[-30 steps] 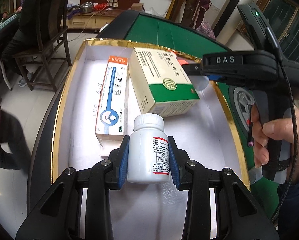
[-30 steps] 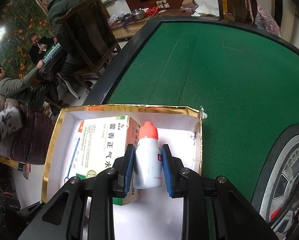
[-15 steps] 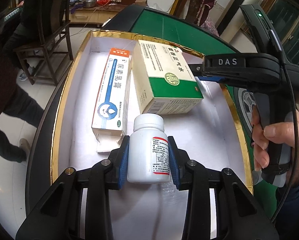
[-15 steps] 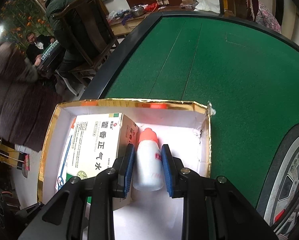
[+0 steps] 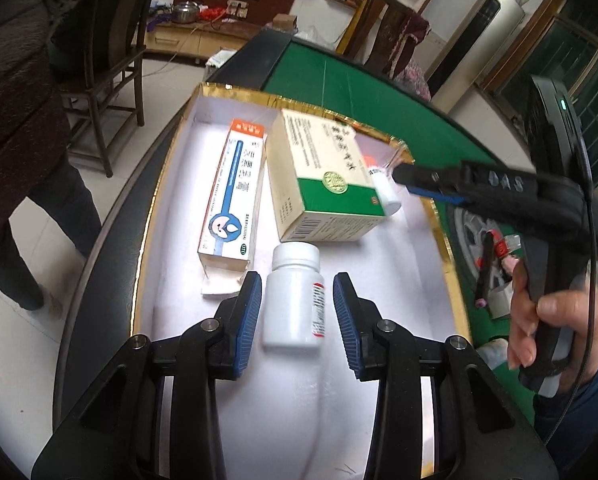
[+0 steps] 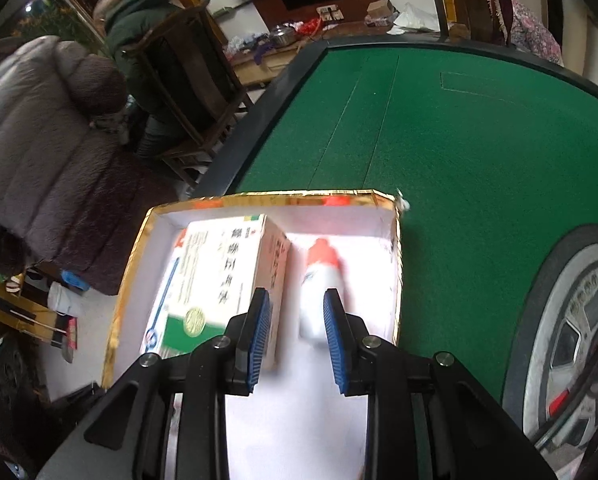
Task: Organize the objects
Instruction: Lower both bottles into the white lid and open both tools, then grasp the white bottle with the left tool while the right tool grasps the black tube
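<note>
Both grippers point steeply down into the gold-rimmed tray [image 5: 147, 216]. Left gripper [image 5: 297, 316] is opening: its blue pads stand apart from the white bottle [image 5: 293, 300], which lies flat between them. Right gripper [image 6: 295, 334], at 2 o'clock with a hand [image 5: 547, 320] on its handle, is spread beside the red-capped bottle [image 6: 317, 292], not pinching it. Two boxes [image 5: 323, 184] lie farther, at 12 o'clock.

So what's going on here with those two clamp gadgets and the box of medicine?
A person is tidying medicines into a gold-rimmed tray. The left gripper is opening around a white pill bottle lying in the tray. The right gripper stands open around a small red-capped bottle beside the green-and-white box.
</note>
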Demonstrator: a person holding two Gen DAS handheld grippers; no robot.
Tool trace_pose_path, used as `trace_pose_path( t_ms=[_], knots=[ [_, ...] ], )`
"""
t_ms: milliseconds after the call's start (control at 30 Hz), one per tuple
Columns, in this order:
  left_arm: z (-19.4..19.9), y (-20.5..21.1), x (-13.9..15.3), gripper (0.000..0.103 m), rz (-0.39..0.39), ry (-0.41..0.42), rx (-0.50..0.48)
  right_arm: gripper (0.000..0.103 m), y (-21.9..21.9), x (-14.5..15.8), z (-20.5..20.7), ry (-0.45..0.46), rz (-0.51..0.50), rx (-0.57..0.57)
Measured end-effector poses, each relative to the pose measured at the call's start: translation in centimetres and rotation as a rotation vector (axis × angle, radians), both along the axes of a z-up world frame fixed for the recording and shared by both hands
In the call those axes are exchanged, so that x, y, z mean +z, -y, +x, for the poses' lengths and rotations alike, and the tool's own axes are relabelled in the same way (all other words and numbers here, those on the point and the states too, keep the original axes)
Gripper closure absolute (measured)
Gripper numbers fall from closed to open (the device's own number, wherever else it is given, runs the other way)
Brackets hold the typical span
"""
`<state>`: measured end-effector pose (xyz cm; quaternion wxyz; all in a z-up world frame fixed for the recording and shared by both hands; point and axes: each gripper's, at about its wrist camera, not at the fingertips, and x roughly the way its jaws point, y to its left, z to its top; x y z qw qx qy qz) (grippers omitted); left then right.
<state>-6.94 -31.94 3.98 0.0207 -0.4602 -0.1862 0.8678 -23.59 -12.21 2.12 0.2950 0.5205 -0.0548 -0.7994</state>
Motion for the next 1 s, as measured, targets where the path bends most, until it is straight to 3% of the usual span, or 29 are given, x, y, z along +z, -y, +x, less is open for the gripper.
trace_pose_path(
  t_ms=[200,567,1000],
  knots=[
    [1.3,-1.0,0.9,0.066,-0.005,-0.018,-0.005,0.069,-1.8,0.9,3.0,0.013,-0.072,0.019],
    [5.6,-4.6,1.7,0.066,0.016,-0.091,-0.010,0.066,-5.2,0.3,8.6,0.039,-0.157,0.077],
    [8.2,-9.2,2.4,0.066,-0.062,-0.178,0.017,0.064,-10.3,0.1,12.2,0.030,-0.207,0.084]
  ],
)
